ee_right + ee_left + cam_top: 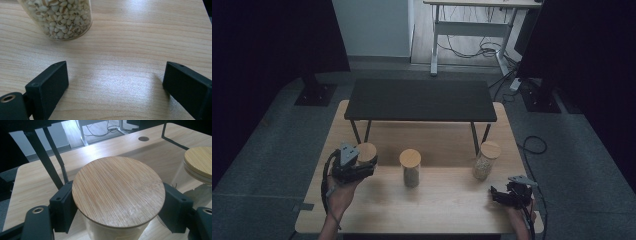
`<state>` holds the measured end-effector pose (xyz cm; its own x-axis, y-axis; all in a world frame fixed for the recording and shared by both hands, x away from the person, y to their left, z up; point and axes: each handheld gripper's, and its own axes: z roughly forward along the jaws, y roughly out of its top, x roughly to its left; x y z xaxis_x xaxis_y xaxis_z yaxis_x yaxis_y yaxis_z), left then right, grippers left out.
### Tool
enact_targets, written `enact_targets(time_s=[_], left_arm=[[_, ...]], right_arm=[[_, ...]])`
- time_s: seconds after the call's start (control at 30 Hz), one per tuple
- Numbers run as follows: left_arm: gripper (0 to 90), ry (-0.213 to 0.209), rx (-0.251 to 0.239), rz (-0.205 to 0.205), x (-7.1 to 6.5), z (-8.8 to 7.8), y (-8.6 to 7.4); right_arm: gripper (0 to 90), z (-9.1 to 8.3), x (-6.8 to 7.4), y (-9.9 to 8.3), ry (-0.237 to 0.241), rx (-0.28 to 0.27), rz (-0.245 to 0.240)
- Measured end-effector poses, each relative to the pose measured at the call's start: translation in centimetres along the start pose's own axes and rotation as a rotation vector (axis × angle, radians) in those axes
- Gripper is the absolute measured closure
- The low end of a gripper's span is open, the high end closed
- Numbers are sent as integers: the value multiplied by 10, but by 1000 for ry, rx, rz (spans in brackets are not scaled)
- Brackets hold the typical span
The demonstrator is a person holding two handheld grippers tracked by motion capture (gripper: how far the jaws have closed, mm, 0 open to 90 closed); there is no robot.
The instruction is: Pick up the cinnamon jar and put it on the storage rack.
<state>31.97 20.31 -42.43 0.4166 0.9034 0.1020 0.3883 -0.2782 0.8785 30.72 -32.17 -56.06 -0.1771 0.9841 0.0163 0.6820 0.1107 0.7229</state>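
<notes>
1. Three lidded jars on the wooden table (447,200): left jar (367,152) at nine o'clock, middle jar (410,167) at centre, grain jar (486,160) at three o'clock, each well apart from the next.
2. Left gripper (357,167) clamped on the left jar just under its bamboo lid (118,191), one black pad pressed on either side; pale jar body visible below the lid in the left gripper view.
3. Right gripper (504,194) at about four o'clock near the front edge, jaws spread wide over bare wood, nothing between them; grain jar (56,18) ahead at eleven o'clock in the right gripper view, apart from both pads.
4. Black shelf (421,100) on thin legs at twelve o'clock, bare on top.
5. Step in hand, judged: grip on the left jar made, lift not yet begun, base seemingly on the table.
6. Next move, judged: straight lift, jar upright, firm squeeze below the lid; care around the shelf legs just behind; likely up onto the shelf.
</notes>
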Motion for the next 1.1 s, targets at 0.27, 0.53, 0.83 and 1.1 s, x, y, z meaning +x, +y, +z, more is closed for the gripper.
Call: enact_targets(time_s=[0.27, 0.53, 0.83, 1.1], left_arm=[[246, -4, -1, -2, 4, 3, 4], [246, -8, -3, -9, 11, 5, 9], [246, -14, 3, -8, 14, 11, 14], [246, -11, 5, -4, 13, 17, 18]], right_arm=[[57, 0, 0, 0, 0, 0, 0], [57, 0, 0, 0, 0, 0, 0], [57, 0, 0, 0, 0, 0, 0], [57, 0, 0, 0, 0, 0, 0]])
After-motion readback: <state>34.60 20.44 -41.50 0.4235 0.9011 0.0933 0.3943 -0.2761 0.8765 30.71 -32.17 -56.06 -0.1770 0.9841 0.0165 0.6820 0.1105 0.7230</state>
